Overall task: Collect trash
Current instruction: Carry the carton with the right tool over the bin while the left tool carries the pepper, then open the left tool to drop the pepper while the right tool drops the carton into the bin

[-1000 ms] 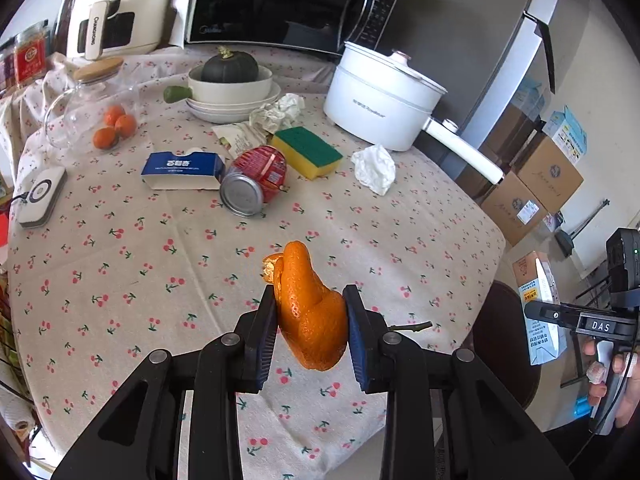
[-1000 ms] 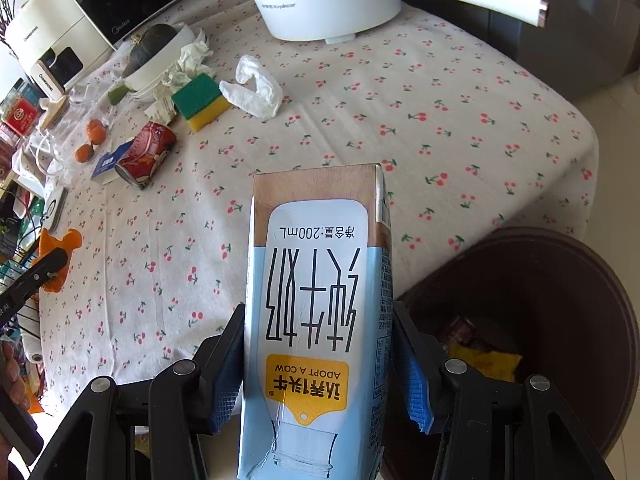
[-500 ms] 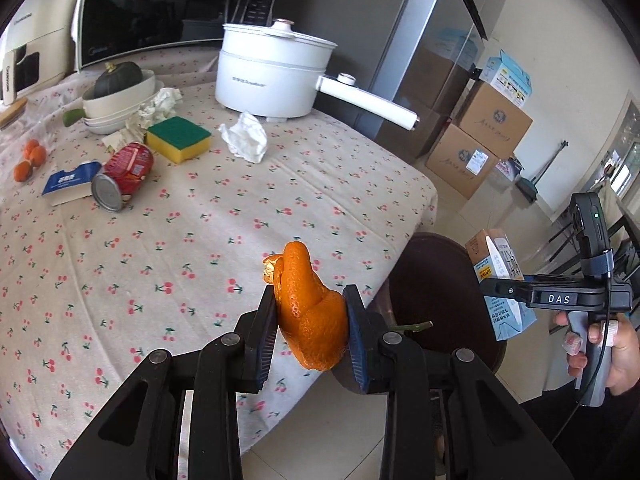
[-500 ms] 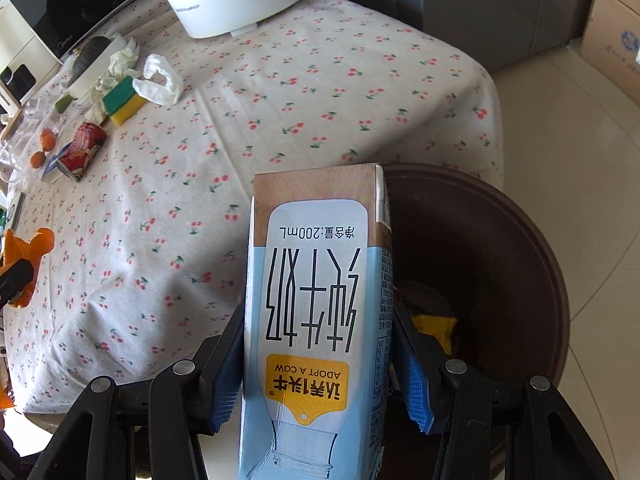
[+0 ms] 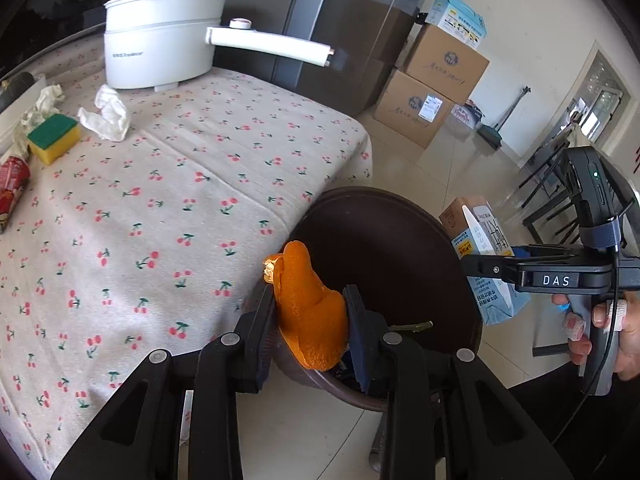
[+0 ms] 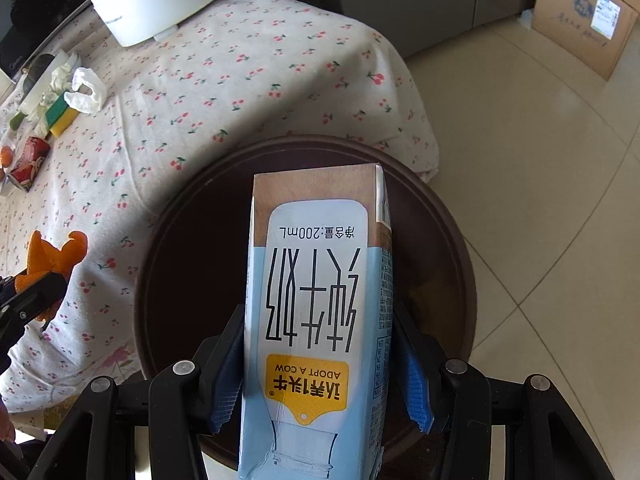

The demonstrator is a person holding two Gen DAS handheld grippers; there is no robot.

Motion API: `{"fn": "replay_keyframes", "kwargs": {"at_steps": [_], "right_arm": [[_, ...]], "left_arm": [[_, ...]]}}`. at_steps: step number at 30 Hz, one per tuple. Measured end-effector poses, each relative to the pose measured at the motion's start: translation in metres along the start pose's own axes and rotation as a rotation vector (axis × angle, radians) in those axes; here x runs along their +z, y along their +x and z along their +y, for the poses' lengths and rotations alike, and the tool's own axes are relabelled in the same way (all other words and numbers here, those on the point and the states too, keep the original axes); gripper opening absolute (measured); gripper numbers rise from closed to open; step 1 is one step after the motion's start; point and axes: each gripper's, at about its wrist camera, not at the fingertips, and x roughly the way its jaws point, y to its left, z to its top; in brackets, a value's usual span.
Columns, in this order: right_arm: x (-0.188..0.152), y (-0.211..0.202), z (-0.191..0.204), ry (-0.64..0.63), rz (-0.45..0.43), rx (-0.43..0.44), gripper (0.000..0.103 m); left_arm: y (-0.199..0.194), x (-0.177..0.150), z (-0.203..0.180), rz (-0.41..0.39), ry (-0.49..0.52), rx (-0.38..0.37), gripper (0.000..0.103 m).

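Here the left gripper (image 5: 310, 322) is clamped on a curl of orange peel (image 5: 310, 316), both pads pressed into its sides, and it hangs over the near rim of the dark brown trash bin (image 5: 400, 240) that stands on the floor just beside the tabletop (image 5: 180, 200). The right gripper (image 6: 320, 364) is closed on a pale blue milk carton (image 6: 320, 300), its blue pads tight against the carton's two narrow sides, the printed face turned up toward the camera with the lettering upside down. The carton is held directly above the bin's open mouth; from the left wrist view it shows at the bin's far right edge, with a bare hand (image 5: 600, 332) wrapped around the gripper's handle. From the right wrist view the peel juts up at the left, over the edge of the cherry-print cloth. Back on the tabletop, well apart from the bin, sit a crumpled white tissue (image 5: 106, 118), a green and yellow sponge (image 5: 54, 136) and a red can (image 5: 12, 184) lying on its side, with a white pot (image 5: 160, 36) behind them, its long handle pointing toward the dark fridge. Cardboard boxes (image 5: 436, 84) are stacked against the wall beyond. What lies inside the bin is too dark to make out.
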Motion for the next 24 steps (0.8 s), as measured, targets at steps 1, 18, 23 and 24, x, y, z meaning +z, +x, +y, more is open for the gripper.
{"fn": "replay_keyframes", "kwargs": {"at_steps": [1,18,23,24], "right_arm": [[-0.001,0.001,-0.005,0.005,0.004,-0.004,0.058],[-0.003,0.010,-0.031,0.038,0.032,-0.023,0.058],[-0.003,0.013,-0.030,0.032,0.037,-0.028,0.058],[-0.004,0.013,-0.030,0.031,0.038,-0.030,0.058]], "left_arm": [[0.005,0.001,-0.004,0.007,0.009,-0.007,0.034],[0.059,-0.001,-0.042,0.101,0.128,0.060,0.080],[0.066,-0.003,-0.047,0.123,0.169,0.096,0.083],[0.067,-0.003,-0.047,0.126,0.173,0.101,0.084]]}}
